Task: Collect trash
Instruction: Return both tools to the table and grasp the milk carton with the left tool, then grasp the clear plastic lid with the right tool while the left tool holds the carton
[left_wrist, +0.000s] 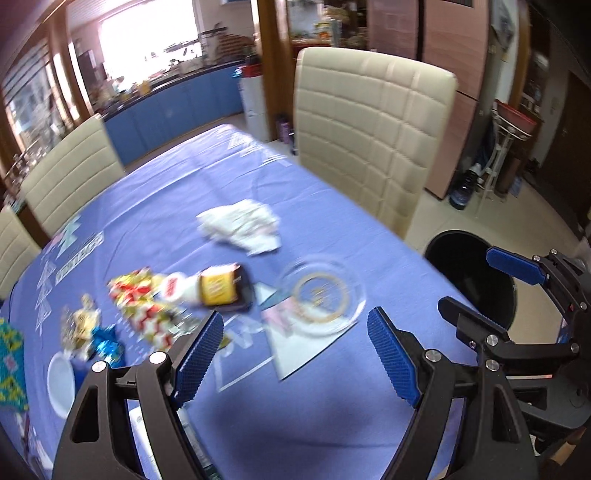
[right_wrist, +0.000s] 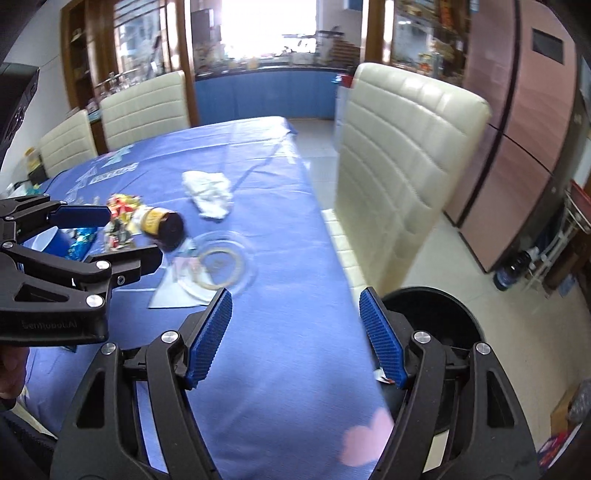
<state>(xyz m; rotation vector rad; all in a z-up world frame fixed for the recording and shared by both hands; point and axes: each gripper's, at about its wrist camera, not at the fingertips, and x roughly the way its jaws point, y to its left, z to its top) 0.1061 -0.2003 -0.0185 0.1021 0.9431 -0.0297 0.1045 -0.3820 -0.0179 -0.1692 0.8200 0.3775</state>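
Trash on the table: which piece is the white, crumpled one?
The crumpled tissue, lying alone farthest up the blue tablecloth; the tipped bottle and colourful wrappers are printed, not white.

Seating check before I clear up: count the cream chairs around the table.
3. One cream chair stands at the table's right side, near the black bin. Two more stand along the far left side. Others may be out of frame.

Your dining room, backlit by a bright window (right_wrist: 267, 26).
You face cream padded chairs (left_wrist: 369, 136) around a blue-clothed table (right_wrist: 280, 229), blue cabinets (right_wrist: 266, 94) behind, pale tiled floor (right_wrist: 436, 251).
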